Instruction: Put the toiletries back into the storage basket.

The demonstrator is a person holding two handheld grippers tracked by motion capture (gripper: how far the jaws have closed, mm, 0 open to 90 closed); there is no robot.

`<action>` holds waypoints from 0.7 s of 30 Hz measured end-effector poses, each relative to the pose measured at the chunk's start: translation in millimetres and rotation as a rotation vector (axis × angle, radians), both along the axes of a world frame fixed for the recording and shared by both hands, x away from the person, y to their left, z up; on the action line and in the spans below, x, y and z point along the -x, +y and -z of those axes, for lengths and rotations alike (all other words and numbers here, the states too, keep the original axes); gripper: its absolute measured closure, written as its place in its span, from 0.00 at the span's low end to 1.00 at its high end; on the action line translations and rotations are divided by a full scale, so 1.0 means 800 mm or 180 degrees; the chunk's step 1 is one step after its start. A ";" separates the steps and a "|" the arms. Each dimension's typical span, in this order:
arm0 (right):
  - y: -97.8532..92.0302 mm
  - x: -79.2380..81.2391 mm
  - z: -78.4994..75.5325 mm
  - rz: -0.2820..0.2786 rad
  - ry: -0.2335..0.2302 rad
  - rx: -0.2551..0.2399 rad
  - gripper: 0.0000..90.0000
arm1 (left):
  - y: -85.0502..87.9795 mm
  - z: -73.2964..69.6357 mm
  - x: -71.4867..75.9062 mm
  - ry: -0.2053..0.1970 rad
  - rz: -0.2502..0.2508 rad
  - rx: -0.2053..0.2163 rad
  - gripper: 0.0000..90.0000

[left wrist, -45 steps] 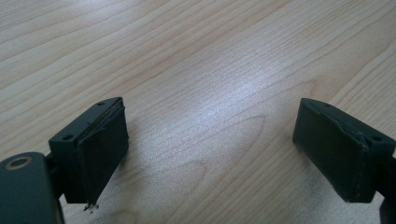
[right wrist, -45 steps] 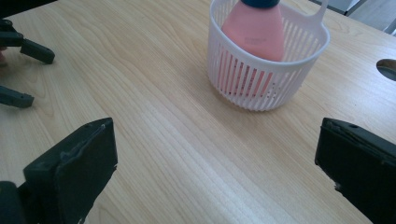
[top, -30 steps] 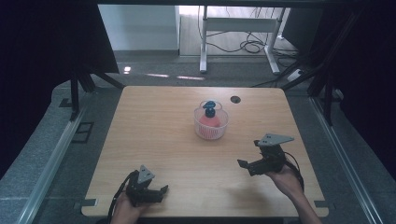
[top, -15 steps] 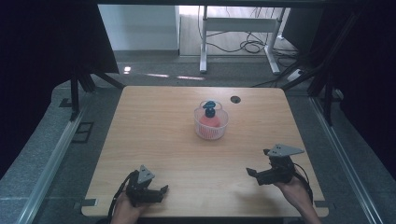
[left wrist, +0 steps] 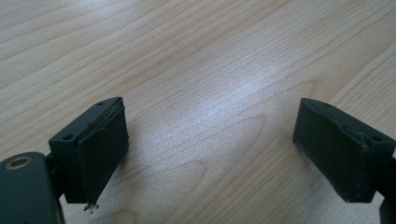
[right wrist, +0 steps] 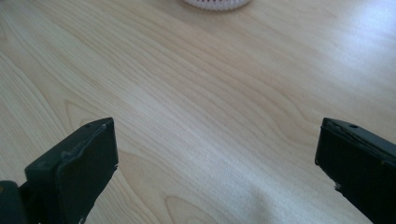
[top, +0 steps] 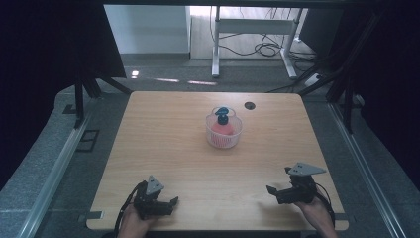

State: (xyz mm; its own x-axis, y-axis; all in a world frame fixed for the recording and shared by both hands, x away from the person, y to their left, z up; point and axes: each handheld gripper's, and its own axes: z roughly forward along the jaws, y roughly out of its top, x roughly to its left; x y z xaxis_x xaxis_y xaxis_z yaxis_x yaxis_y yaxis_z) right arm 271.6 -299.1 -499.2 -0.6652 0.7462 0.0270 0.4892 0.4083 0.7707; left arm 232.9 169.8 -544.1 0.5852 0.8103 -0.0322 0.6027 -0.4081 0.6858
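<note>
We see a light wood table [top: 163, 148] with a small dark round hole [top: 249, 105] near its far edge. Beyond it we see a grey floor [top: 163, 74], a white desk frame [top: 252, 29] with black cables [top: 265, 48] under it, and dark stand legs [top: 89, 84] at both sides.

Bare wooden table [top: 163, 148] all round the basket [top: 224, 131], open on every side; both grippers well short of it; cable hole [top: 249, 105] just behind.

Clear spinner bowl [top: 224, 130] upright mid-table, red inside.
</note>
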 end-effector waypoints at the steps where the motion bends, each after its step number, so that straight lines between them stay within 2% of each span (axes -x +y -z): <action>1: -0.001 0.001 0.004 0.0007 0.0004 0.0000 0.00 | 0.000 0.000 0.000 0.0000 -0.0001 -0.0001 0.11; 7: -0.004 0.004 0.024 0.0034 0.0086 -0.0026 0.00 | 0.000 0.000 0.000 -0.0002 -0.0014 0.0015 0.11; 21: -0.003 0.005 0.051 0.0010 0.0204 0.0130 0.00 | 0.000 0.000 0.000 -0.0002 -0.0010 0.0013 0.11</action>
